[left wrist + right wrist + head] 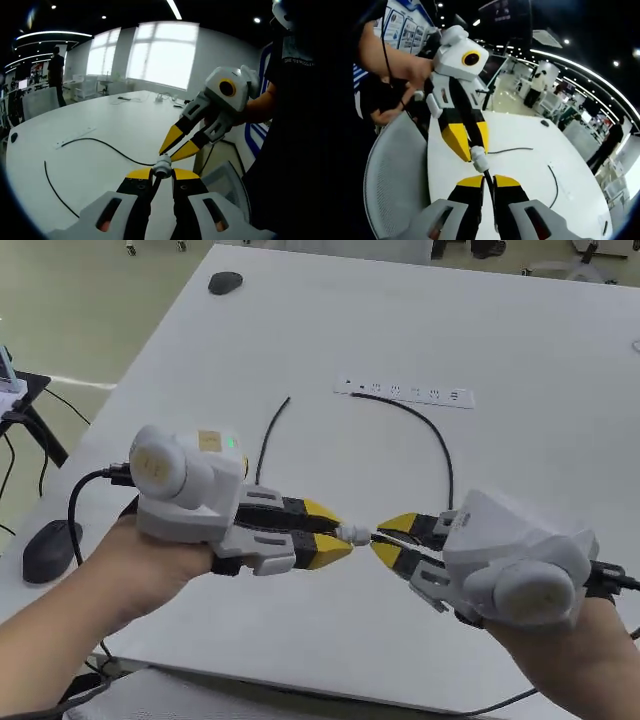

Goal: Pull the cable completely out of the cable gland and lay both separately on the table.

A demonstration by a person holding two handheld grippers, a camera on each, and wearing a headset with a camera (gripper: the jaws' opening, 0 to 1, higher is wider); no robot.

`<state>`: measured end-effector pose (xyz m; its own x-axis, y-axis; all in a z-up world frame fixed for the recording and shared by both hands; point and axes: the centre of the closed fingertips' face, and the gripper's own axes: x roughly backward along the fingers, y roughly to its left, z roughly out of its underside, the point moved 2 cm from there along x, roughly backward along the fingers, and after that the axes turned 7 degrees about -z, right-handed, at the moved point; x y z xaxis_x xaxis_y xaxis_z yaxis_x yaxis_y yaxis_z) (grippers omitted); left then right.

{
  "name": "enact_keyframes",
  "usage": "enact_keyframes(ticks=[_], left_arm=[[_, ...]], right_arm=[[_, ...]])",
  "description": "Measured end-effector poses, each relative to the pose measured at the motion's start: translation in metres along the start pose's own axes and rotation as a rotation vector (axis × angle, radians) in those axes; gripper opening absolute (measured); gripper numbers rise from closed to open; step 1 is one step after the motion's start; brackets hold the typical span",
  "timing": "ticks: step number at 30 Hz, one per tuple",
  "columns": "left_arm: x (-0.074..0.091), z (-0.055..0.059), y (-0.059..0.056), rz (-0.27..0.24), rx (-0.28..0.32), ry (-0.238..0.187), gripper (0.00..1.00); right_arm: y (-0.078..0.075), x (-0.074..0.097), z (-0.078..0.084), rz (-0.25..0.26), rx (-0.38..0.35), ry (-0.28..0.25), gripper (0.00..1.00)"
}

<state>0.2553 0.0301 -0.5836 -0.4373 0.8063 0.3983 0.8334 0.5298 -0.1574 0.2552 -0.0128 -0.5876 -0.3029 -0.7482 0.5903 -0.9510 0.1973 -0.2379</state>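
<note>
Plainly, the pull itself is the step in hand: the left gripper (343, 532) has its jaws closed on the white gland (353, 534). The right gripper (386, 538), facing it from the right, has its jaws closed on the black cable (444, 462) just beside the gland's mouth. Both are held in the air over the near part of the desk (330, 330), and the cable is not yet out. From the right jaws it arcs away across the desk and ends near the power strip (404, 392) on the far side. The next move, as I judge it, calls for drawing the two grippers straight apart along the cable's line, with the left holding firm. A fresh grip nearer the gland may be needed if much length has to pass through; how much cable lies inside the left jaws I cannot tell. The right gripper view makes plain what the head view blurs: the cable runs from the gland (478, 156) down between that gripper's own yellow tips. The left gripper view gives the gland (162, 166) end-on, clamped between its tips. The head view adds a loose cable (270, 435) lying left of the strip, well apart from the work.
</note>
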Motion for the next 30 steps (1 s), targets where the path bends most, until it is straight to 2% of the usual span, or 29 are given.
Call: enact_keyframes(ticks=[10, 20, 30], left_arm=[[-0.004, 0.002, -0.003, 0.004, -0.012, 0.01, 0.15], [-0.007, 0.002, -0.002, -0.003, -0.028, 0.014, 0.15], [-0.006, -0.002, -0.001, -0.02, -0.031, 0.004, 0.15]], right_arm=[[0.001, -0.002, 0.004, -0.006, 0.113, 0.034, 0.0], [-0.001, -0.001, 0.008, -0.007, 0.068, 0.025, 0.0], [-0.01, 0.004, 0.017, 0.018, -0.001, 0.013, 0.0]])
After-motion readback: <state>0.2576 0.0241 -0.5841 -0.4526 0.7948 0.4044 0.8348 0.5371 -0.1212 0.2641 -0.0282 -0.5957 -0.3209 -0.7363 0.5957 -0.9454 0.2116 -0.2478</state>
